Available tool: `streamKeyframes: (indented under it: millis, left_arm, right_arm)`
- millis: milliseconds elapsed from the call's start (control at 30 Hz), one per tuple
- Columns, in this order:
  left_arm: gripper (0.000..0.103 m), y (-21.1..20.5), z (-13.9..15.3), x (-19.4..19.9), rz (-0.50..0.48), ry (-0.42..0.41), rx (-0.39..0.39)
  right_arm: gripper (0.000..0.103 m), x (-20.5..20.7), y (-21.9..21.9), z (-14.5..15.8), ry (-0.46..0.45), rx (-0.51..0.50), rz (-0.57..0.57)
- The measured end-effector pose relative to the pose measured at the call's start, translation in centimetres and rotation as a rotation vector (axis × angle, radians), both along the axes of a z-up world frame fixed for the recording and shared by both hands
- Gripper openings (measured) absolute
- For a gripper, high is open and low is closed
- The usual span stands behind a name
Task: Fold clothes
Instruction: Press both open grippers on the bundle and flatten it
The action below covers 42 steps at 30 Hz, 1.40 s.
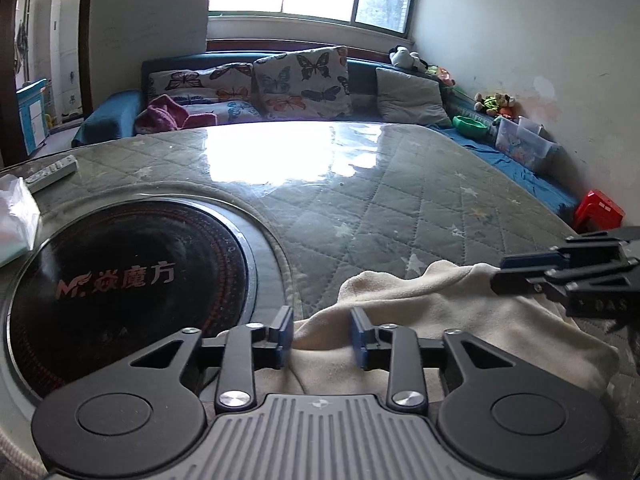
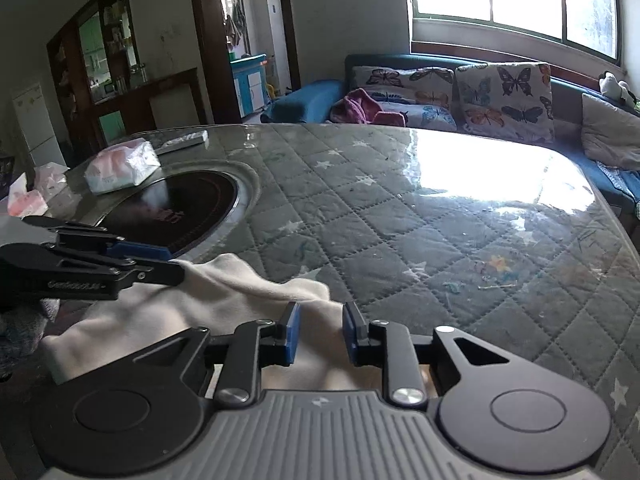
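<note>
We held the left gripper (image 1: 322, 332) and right gripper (image 2: 318, 332), both with fingers spread and pinching nothing, over the cream garment (image 1: 460, 312) bunched at the quilted table's (image 1: 400, 184) near edge, seemingly ready to grasp its fold.

A cream garment (image 1: 460, 312) lies rumpled and partly bunched at the near edge of the quilted tabletop (image 1: 400, 184).

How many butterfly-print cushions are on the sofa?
2: a low one at the sofa's left beside the purple garment, an upright one right of it. Others may be hidden.
</note>
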<state>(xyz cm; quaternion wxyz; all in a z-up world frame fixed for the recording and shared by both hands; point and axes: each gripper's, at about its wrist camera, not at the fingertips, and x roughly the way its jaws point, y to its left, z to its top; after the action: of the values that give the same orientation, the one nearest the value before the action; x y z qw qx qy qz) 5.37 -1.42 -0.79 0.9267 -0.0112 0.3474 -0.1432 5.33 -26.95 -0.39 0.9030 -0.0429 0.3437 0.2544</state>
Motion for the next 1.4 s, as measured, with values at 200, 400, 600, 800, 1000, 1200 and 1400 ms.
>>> streamKeyframes:
  millis: [200, 400, 600, 800, 1000, 1200, 1400]
  left_arm:
    - [0.052, 0.2, 0.7, -1.4, 0.019, -0.008, 0.006]
    - [0.059, 0.3, 0.9, -3.1, 0.028, -0.015, 0.007]
    - [0.069, 0.8, 1.2, -4.9, 0.040, -0.033, 0.001]
    - [0.076, 1.3, 1.2, -6.6, 0.062, -0.045, -0.005]
    - [0.084, 1.7, 1.3, -8.2, 0.076, -0.058, -0.003]
    - [0.093, 1.7, 1.5, -9.4, 0.087, -0.073, 0.005]
    - [0.103, 1.2, 1.9, -10.5, 0.081, -0.097, 0.017]
  right_arm:
    - [0.038, -2.3, 0.4, 0.3, -0.006, 0.003, 0.014]
    - [0.049, -4.6, 1.0, 0.6, -0.033, -0.007, 0.019]
    - [0.060, -6.5, 1.5, 0.8, -0.053, -0.009, 0.024]
    - [0.076, -8.4, 1.9, 0.8, -0.069, -0.013, 0.027]
    - [0.087, -10.1, 2.3, 0.7, -0.087, -0.031, 0.019]
    - [0.096, -11.3, 2.2, 0.8, -0.115, -0.042, -0.001]
    - [0.103, -12.8, 2.0, 0.9, -0.157, -0.042, -0.022]
